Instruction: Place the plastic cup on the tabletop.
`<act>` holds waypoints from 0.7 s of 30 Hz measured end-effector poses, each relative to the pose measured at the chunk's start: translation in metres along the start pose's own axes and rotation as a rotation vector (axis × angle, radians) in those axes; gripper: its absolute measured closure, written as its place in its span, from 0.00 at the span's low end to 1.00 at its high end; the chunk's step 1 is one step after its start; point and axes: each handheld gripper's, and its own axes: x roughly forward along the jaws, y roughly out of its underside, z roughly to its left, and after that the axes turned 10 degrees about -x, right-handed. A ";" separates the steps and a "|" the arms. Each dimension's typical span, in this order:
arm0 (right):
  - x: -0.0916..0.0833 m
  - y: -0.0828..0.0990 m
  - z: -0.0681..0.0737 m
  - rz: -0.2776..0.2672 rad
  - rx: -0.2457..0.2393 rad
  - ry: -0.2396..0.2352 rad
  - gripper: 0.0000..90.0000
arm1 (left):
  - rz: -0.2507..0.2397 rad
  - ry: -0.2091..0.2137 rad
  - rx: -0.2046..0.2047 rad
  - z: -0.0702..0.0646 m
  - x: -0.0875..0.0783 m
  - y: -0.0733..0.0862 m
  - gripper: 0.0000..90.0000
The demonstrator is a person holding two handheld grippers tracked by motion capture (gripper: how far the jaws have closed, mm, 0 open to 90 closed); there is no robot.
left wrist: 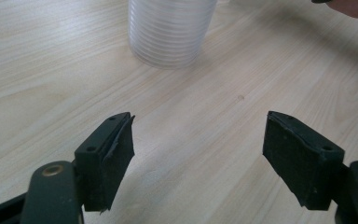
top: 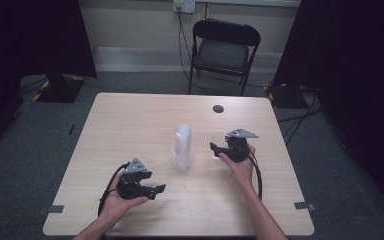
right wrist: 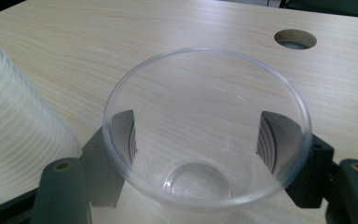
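The cup [right wrist: 205, 140] sits between the jaws of the right gripper [top: 223, 148], mouth toward that gripper's camera and base pointing away — its pads press on the clear wall from both sides, pinching it. In the high view it hangs above the table [top: 130, 120], just right of the stack [top: 182, 147], which stands upright at mid-table. So the cup's axis lies roughly level while the stack's runs upright. The left gripper [top: 152, 189] rests lower left, jaws spread with nothing between them, aimed at the stack's base [left wrist: 168, 37]. The right hand is the nearer one, I judge.
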 end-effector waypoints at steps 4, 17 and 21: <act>0.001 0.002 0.000 0.010 0.003 -0.009 0.29 | -0.001 0.000 -0.001 0.000 0.000 0.000 0.27; 0.003 0.008 0.001 0.035 0.040 -0.051 0.19 | -0.005 -0.004 -0.006 0.003 -0.002 -0.001 0.27; 0.001 0.010 -0.001 0.034 0.049 -0.047 0.19 | -0.008 -0.009 -0.006 0.003 -0.002 -0.001 0.27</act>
